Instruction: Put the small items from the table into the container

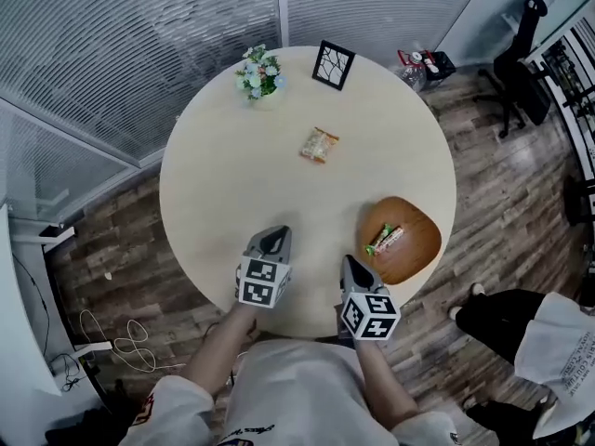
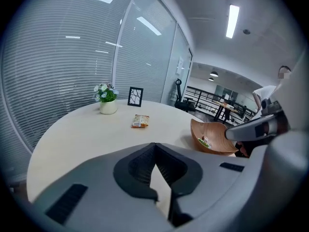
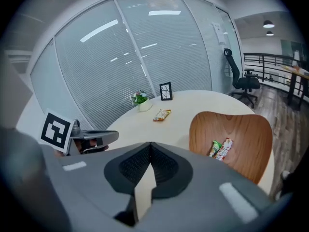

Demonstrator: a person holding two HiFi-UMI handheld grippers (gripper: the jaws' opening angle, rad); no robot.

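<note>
Plainly one item remains: a snack packet (image 1: 319, 144) lies mid-counter (image 1: 223, 184), well apart from the wooden bowl (image 1: 420, 223), which holds two bars (image 1: 384, 240). The left gripper (image 1: 274, 237) and right gripper (image 1: 352, 266) hang near the counter's near edge, fingers (image 2: 136, 167) closed on nothing. Next, one should open, reach out and pinch the packet.

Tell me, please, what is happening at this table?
A person holds the left gripper and the right gripper, both shut and empty, over the near edge of the round table. Two snack packets lie in the wooden bowl. A third packet lies mid-table.
</note>
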